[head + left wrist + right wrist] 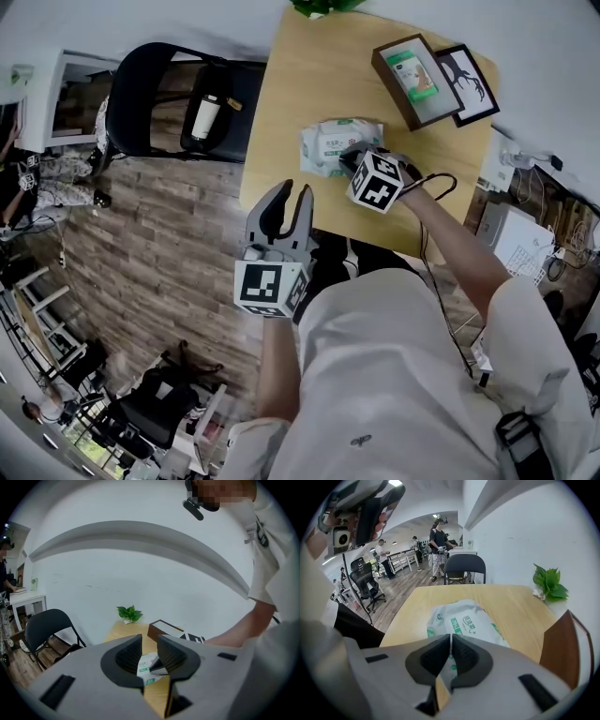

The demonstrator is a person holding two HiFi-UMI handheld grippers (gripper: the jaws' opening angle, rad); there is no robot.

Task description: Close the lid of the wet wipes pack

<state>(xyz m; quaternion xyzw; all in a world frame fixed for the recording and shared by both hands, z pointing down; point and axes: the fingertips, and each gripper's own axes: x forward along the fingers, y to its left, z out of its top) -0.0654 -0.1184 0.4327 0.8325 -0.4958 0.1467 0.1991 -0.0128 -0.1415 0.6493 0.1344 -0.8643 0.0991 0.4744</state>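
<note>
Wipes pack [328,145] lies mid-table [309,75], the right gripper [350,161] angled down at its right end with jaws pinched together on nothing, the left gripper [287,199] by the table's near edge, 2 jaws slightly apart and empty, picture frames [417,89] beyond.

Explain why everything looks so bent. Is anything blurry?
Head view: wide lens bows the floor at the edges; light is even, shadows soft. Left gripper view: round fisheye frame, dark corners, the wall ledge arcs. Right gripper view: same curve; wet wipes pack reads clearly.
</note>
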